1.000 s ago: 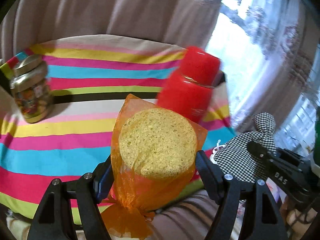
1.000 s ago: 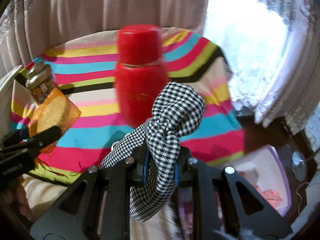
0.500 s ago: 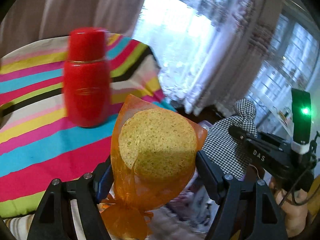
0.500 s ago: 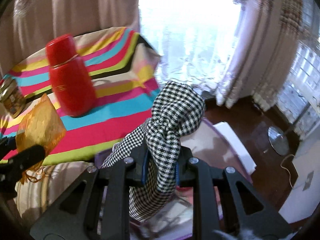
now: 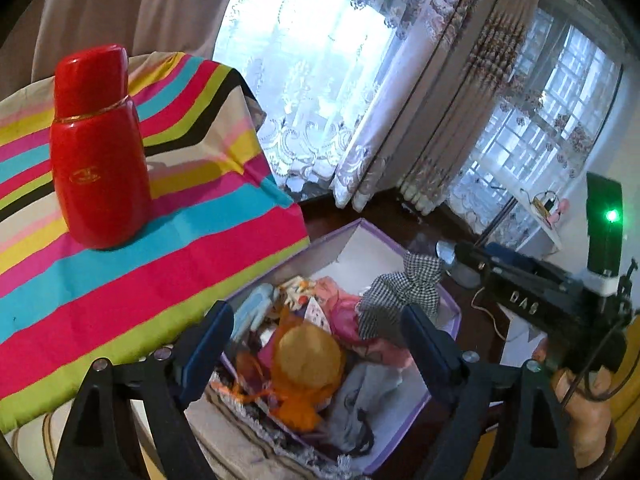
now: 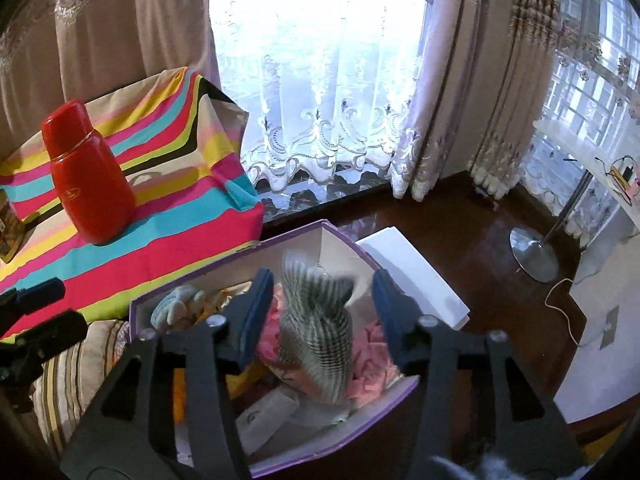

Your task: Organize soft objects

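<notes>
Both grippers hang over the open purple-rimmed cardboard box of soft things beside the striped cloth's edge. The left gripper is opening, its fingers clear of the orange mesh-wrapped yellow sponge in the box. The right gripper is opening; the black-and-white checked cloth bundle, blurred, sits untouched between its fingers

Pouch in box beside table
</notes>
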The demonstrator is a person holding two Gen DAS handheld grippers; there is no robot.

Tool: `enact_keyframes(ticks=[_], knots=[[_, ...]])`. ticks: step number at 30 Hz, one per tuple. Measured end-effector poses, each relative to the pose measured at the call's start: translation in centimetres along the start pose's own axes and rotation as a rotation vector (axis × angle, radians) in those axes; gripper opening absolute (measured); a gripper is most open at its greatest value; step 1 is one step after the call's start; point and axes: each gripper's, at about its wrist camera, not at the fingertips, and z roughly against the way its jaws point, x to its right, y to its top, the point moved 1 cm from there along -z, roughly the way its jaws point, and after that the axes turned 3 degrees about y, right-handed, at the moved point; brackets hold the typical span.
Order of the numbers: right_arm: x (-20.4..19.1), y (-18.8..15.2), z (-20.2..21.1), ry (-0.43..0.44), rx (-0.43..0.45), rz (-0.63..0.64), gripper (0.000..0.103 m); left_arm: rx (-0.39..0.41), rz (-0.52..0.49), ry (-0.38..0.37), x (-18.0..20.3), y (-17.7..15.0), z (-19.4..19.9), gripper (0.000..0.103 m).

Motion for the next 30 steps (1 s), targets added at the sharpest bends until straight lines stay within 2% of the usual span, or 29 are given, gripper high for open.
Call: enact_keyframes(ticks=[2,10,15,17,18,22,30], knots=[[0.2,-0.3,0.4,-0.003,0.000,0.001,0.070,-0.020,0.017,-0.008,-0.5,-0.9,0.6,0.086],[0.6,-2.9,2.0,-0.008,-0.036,-0.015,0.072,-0.092,0.121,-0.028,-1.2,-5.6,2.9,0.086],[0.1,-5.1,3.3,0.002,-0.065,-0.002,0.072,-0.118,0.151,0.017,-1.3,-7.5,3.5,0.088],[0.0,-5.8,3.6,0.006,-0.076,0.006,0.072,-0.155,0.159,0.044,-1.4,-8.1,2.9,0.094],[0.0,-6.2,3.7,0.007,-0.081,0.004,0.072,-0.174,0.154,0.055,-1.5,-8.4,2.5,0.094],[0.5,-7.1,3.6,0.008,-0.099,-0.007,0.073,-0.162,0.157,0.074,-1.5,-8.6,2.5,0.094],[0.6,-7.5,3.3,0.008,-0.112,-0.006,0.073,-0.157,0.184,0.062,-2.1,-8.5,2.4,0.094]])
